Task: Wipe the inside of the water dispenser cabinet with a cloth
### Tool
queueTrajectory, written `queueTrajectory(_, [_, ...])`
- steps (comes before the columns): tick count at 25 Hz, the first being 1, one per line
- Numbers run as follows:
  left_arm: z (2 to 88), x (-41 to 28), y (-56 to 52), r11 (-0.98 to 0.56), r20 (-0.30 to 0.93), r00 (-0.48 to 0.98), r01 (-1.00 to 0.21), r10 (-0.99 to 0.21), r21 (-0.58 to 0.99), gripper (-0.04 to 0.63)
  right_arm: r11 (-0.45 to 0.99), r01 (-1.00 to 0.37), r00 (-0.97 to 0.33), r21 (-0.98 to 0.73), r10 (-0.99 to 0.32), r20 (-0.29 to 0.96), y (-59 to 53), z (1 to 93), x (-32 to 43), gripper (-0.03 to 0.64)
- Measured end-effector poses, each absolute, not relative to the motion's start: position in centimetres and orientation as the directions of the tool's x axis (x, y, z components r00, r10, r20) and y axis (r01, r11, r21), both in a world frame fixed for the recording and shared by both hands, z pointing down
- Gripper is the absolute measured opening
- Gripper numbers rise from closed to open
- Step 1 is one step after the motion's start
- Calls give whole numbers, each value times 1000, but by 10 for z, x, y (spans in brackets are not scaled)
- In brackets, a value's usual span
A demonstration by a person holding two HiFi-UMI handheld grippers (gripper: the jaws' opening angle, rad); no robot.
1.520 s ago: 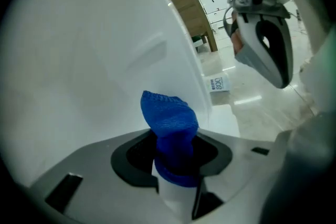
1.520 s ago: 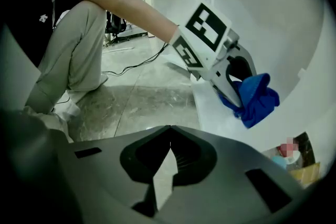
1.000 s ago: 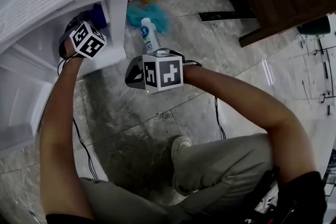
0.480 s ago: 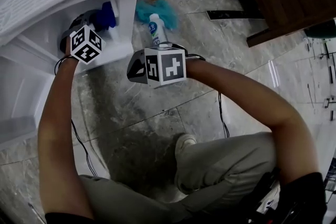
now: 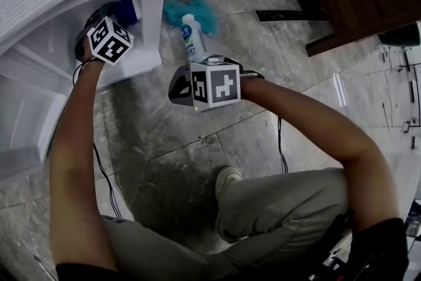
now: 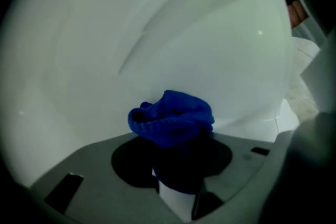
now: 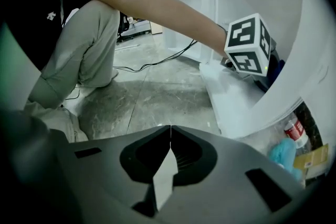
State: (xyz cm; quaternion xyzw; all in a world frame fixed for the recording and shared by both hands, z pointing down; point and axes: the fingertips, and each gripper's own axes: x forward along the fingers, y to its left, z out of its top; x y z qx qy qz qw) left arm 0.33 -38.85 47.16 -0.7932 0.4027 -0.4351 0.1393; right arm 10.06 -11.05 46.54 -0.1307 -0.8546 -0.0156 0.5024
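Head view: the left gripper (image 5: 105, 36) reaches into the white cabinet (image 5: 150, 23), with the blue cloth (image 5: 126, 10) at its tip. The right gripper (image 5: 209, 83) hangs outside the cabinet, above the floor (image 5: 197, 161), near a white bottle (image 5: 191, 39).
Left gripper view: only here do the jaws show, grasping the bunched cloth just before the cabinet's inner wall.
Right gripper view: its jaws are clenched together, with nothing between them, in front of the cabinet's open side.
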Motion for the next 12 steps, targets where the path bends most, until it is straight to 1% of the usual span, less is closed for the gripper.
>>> queueTrajectory(6, [473,11,-359,-693,583,375,-428,-721,-580,164,957,272,-459,-103,223,860,-113,466,84,-2])
queueTrajectory(9, [474,13,-364,-688,585,364,-407,-725,-601,164,951,285,-464,-117,244,852,-108,467,79,-2])
queueTrajectory(12, [474,10,-377,-666,578,333,-429,-745,-611,164,950,288,-445,-124,248,860,-104,472,89,-2])
